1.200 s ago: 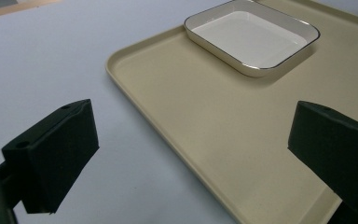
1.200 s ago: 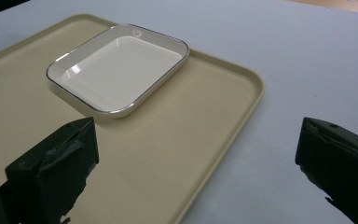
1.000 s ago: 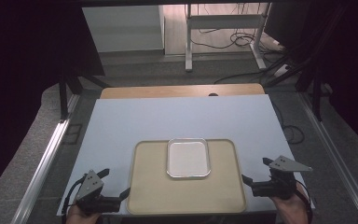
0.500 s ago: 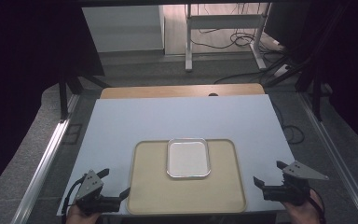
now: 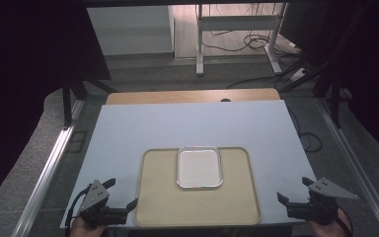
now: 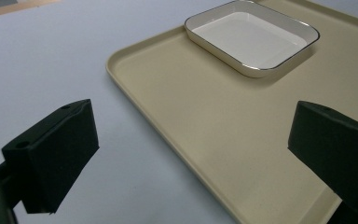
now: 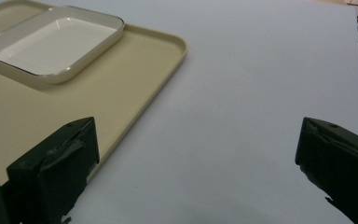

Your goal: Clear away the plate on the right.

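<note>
- Left tool [image 5: 112, 197]: jaws spread wide, holding nothing, low at the near left corner of the tray [image 5: 197, 205]. In the left gripper view the tray's near left rim runs between the two jaws, one jaw over the tray floor, the other over the surface [image 5: 187, 123].
- Right tool [image 5: 296, 195]: jaws spread wide, empty, over bare surface off the tray's right edge, apart from the rim.
- Tray: beige, flat on the pale surface near the person's edge. White dish [image 5: 199, 167] with a thin dark rim sits on the tray's far half, about centred, empty.
- Risk, as I judge it: closing the left tool on the rim and lifting from that one corner would tilt the tray, and the dish could slide toward the low side.
- Risk: the tray lip is shallow, so a shallow bite may slip off.
- Risk: the right tool stands off the rim; closing there would catch nothing, leaving the lift one-sided.
- Count: two tools, one tray, one dish, one surface.
</note>
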Tool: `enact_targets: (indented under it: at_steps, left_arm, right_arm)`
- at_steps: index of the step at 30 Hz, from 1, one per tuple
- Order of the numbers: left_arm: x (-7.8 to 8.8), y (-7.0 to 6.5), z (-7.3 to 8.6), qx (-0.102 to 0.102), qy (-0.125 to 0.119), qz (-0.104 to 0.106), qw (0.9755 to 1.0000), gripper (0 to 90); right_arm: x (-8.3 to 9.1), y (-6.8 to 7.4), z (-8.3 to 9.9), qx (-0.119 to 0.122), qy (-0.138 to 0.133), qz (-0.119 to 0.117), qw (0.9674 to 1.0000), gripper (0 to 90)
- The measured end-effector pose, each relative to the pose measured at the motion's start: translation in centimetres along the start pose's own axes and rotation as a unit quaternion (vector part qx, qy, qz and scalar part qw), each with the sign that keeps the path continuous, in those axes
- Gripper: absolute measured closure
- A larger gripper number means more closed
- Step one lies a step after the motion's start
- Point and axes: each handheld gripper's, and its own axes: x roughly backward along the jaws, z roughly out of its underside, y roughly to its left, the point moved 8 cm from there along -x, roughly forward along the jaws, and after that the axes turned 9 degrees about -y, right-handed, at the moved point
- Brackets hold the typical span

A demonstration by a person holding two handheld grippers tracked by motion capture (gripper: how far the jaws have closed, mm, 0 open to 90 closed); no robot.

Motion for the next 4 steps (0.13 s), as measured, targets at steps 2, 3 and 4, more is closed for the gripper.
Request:
enact_targets:
  at_steps: [2, 3, 4]
  left_arm:
    - [0.00, 0.00, -0.01, 0.000, 0.000, 0.000, 1.0000, 1.2]
    - [-0.01, -0.01, -0.03, 0.000, 0.000, 0.000, 1.0000, 1.2]
    - [-0.05, -0.03, -0.04, 0.000, 0.000, 0.000, 1.0000, 1.2]
  right_arm:
    - [-0.20, -0.10, 0.15, 0.002, 0.002, 0.001, 1.0000, 0.0]
    - [-0.30, -0.04, 0.16, 0.002, 0.002, 0.000, 1.0000, 0.0]
    - [-0.43, 0.05, 0.13, 0.009, 0.002, 0.001, 1.0000, 0.0]
